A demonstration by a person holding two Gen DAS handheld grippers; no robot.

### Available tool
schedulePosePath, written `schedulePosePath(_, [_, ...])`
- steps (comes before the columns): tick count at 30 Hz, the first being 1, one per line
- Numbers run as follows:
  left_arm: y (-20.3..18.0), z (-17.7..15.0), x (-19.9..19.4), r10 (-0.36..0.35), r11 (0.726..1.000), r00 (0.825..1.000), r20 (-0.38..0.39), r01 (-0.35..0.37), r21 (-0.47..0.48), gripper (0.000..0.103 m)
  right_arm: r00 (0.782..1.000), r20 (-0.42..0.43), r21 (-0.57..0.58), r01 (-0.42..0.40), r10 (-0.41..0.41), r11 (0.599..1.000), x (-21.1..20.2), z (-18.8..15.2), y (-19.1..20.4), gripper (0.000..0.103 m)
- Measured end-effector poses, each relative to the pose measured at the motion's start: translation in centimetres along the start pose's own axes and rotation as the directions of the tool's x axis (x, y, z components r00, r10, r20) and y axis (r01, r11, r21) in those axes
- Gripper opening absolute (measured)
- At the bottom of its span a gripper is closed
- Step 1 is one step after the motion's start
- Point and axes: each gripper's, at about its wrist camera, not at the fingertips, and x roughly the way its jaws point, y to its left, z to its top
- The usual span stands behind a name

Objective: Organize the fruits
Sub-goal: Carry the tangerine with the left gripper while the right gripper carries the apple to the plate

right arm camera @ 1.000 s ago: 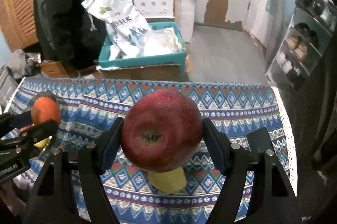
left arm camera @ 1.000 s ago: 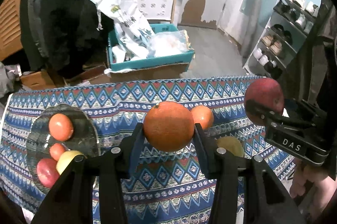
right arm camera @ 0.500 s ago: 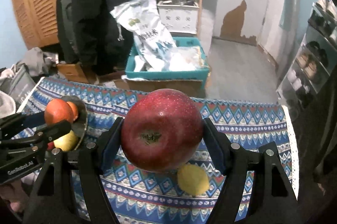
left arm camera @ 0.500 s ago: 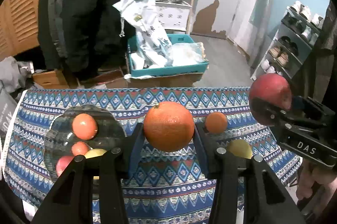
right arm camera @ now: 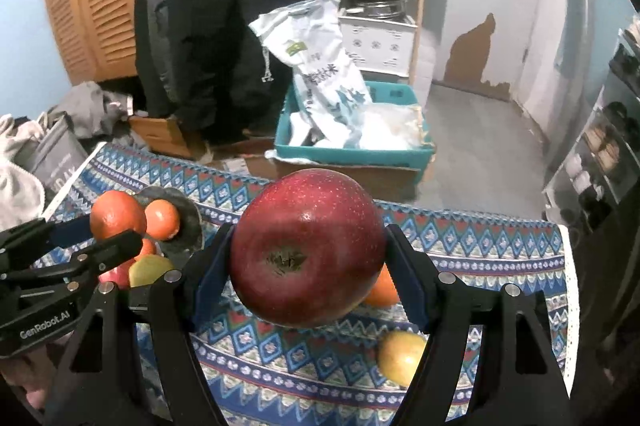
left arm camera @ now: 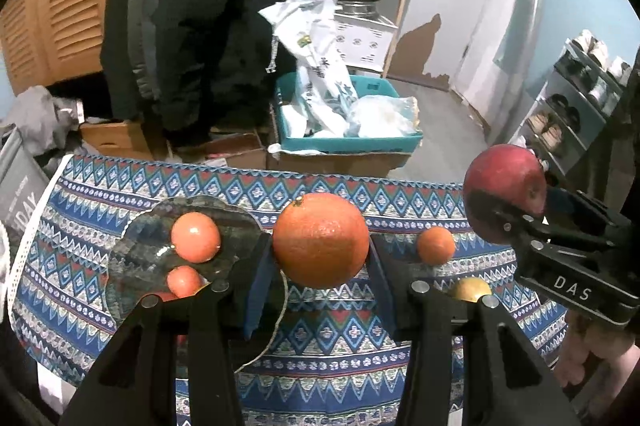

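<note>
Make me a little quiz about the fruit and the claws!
1. True or false: the left claw is shut on the big orange.
2. What does the right claw hold? A) a lemon B) the red apple C) nothing
3. Fill in: the glass plate sits on the ____ side of the patterned cloth in the left wrist view.

Key: 1 true; 2 B; 3 left.

left hand-held gripper clamps orange | right hand-held gripper clamps red apple | above patterned cloth
</note>
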Motion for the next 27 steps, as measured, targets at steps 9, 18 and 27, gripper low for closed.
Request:
schedulePosePath(9, [4.2,-0.1,0.1,0.038,0.997,0.999,-0.005,-0.038,-0.072,0.047,0.998,-0.035,-0.025,-0.049,0.048,0.998,2.5,1.1,3.1,0.074])
schedulePosePath(18, [9.2,-0.6,0.7,0.097,0.985,0.995,-0.027,-0.1,-0.138,0.047,0.993,-0.084,-0.071,-0.092,0.086,0.993,5.8,1.7,7.2,0.074])
schedulePosePath(27, [13.6,-1.7,1.8,0.149,0.968,0.987,-0.062,-0.158,-0.194,0.047,0.98,-0.147,-0.11,-0.149,0.132,0.983,9.4,1.8,11.6,0.074])
